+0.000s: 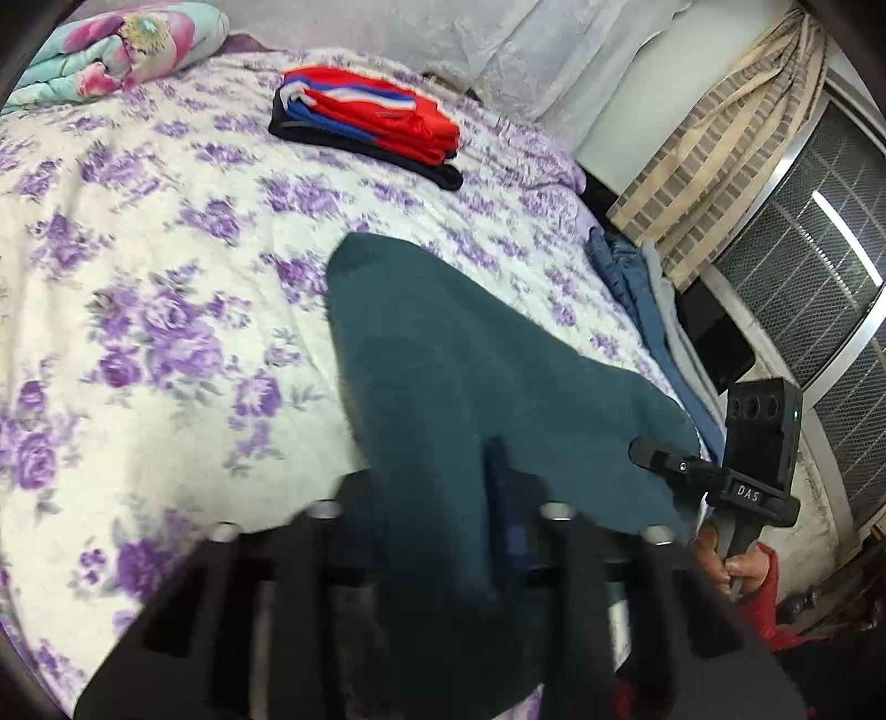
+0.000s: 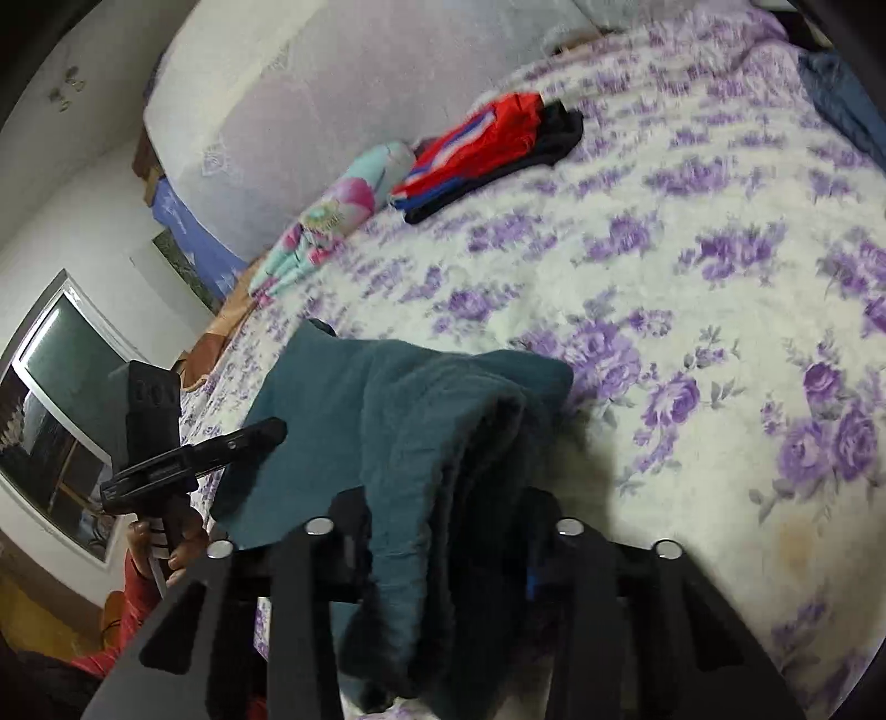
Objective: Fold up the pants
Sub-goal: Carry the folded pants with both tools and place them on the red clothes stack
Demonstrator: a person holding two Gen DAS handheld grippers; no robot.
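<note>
On the far left of the bed (image 1: 138,266), a rolled floral quilt (image 1: 111,50) sits by the headboard, out of the working area. Next along lies a folded red, blue and black stack (image 1: 371,124), seemingly finished garments set aside to leave the flowered cover free. At the near edge, the teal pants (image 1: 470,360) lie partly on the bed, their near end lifted. The left claw (image 1: 443,498) is clenched on one part of that edge, the cloth draping over its fingers. To the right, the right claw (image 2: 443,526) grasps a bunched, doubled section of the same fabric; seen from the left camera, its tip (image 1: 648,451) rests at the cloth's border. Holding two points apart likely keeps the edge taut for carrying it over into a fold. Beyond, blue denim (image 1: 626,277) hangs off the bed's right side, probably waiting its turn.
</note>
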